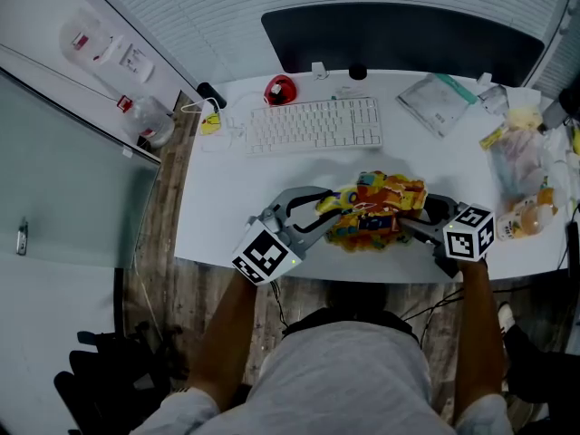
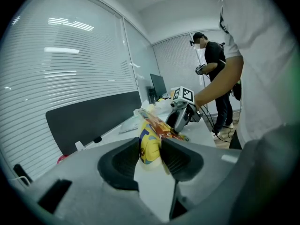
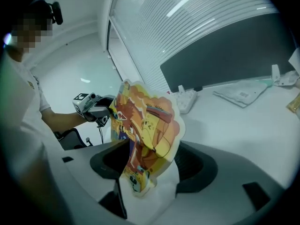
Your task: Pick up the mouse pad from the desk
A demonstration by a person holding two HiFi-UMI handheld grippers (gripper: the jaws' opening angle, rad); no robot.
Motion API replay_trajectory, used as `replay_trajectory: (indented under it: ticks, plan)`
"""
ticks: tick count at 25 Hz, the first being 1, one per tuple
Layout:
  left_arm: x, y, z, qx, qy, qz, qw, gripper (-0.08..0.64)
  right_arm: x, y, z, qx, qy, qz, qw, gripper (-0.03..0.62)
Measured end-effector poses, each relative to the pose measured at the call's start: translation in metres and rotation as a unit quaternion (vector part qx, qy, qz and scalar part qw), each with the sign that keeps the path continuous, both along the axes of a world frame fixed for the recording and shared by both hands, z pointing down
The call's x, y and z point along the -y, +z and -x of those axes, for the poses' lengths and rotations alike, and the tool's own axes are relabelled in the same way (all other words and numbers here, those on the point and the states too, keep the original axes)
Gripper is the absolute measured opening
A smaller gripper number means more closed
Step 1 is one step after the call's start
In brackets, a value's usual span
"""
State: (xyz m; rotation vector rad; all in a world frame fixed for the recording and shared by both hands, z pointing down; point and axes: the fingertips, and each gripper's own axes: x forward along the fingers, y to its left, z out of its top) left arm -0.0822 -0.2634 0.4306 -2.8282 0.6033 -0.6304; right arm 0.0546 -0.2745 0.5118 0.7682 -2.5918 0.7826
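The mouse pad [image 1: 376,210] is a colourful orange and yellow cartoon-printed sheet, held crumpled above the front of the white desk [image 1: 227,198]. My left gripper [image 1: 324,208] is shut on its left edge, and my right gripper [image 1: 415,220] is shut on its right edge. In the left gripper view the pad's yellow edge [image 2: 149,144] is pinched between the dark pads of my left gripper [image 2: 151,154], with the right gripper [image 2: 182,110] beyond it. In the right gripper view the pad [image 3: 145,121] stands upright in my right gripper [image 3: 150,170], and the left gripper [image 3: 96,108] shows behind it.
A white keyboard [image 1: 313,123] and a red mouse [image 1: 280,89] lie at the back of the desk. A flat package [image 1: 441,102] and plastic bags [image 1: 521,166] crowd the right side. A dark panel [image 1: 408,39] stands behind. Another person [image 2: 215,74] stands past the desk's end.
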Motion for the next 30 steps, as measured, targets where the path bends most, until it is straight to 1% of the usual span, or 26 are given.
replay_trajectory:
  ticks: [3, 4, 5, 7, 9, 12, 14, 16, 18, 21, 24, 27, 30]
  plan:
    - [0.002, 0.001, 0.003, -0.002, -0.011, 0.007, 0.9999, 0.161, -0.003, -0.003, 0.0, 0.007, -0.002, -0.009, 1.0, 0.294]
    - [0.004, 0.003, 0.006, -0.003, -0.018, 0.013, 0.9998, 0.161, -0.003, -0.006, -0.001, 0.011, 0.002, -0.014, 1.0, 0.241]
    - [0.007, 0.004, 0.009, -0.005, -0.024, 0.019, 0.9995, 0.161, -0.003, -0.009, -0.003, 0.018, 0.006, -0.019, 1.0, 0.152]
    - [0.011, 0.007, 0.014, -0.013, -0.037, 0.031, 0.9987, 0.161, -0.005, -0.018, -0.004, 0.038, 0.005, -0.027, 0.999, 0.094]
    - [0.012, 0.009, 0.016, -0.023, -0.05, 0.038, 0.9978, 0.161, -0.009, -0.025, -0.002, 0.051, -0.004, -0.035, 0.998, 0.062]
    - [0.015, 0.014, 0.019, -0.028, -0.068, 0.044, 0.9963, 0.163, -0.017, -0.034, 0.001, 0.054, -0.022, -0.05, 0.997, 0.039]
    - [0.018, 0.018, 0.022, -0.026, -0.077, 0.05, 0.9954, 0.168, -0.019, -0.041, 0.002, 0.047, -0.029, -0.07, 0.996, 0.028]
    - [0.02, 0.021, 0.024, -0.023, -0.085, 0.055, 0.9946, 0.177, -0.019, -0.052, 0.002, 0.033, -0.034, -0.096, 0.994, 0.02]
    - [0.021, 0.023, 0.026, -0.022, -0.093, 0.059, 0.9937, 0.183, -0.019, -0.062, 0.003, 0.007, -0.045, -0.127, 0.991, 0.019]
    - [0.021, 0.026, 0.026, -0.027, -0.106, 0.066, 0.9918, 0.187, -0.021, -0.076, 0.006, -0.039, -0.066, -0.171, 0.982, 0.018]
    - [0.021, 0.029, 0.026, -0.03, -0.114, 0.074, 0.9903, 0.193, -0.023, -0.087, 0.008, -0.081, -0.086, -0.208, 0.971, 0.018]
    - [0.02, 0.034, 0.025, -0.027, -0.121, 0.082, 0.9889, 0.198, -0.025, -0.093, 0.01, -0.11, -0.106, -0.225, 0.962, 0.018]
    - [0.018, 0.035, 0.023, -0.028, -0.121, 0.089, 0.9882, 0.209, -0.027, -0.097, 0.009, -0.124, -0.118, -0.232, 0.958, 0.018]
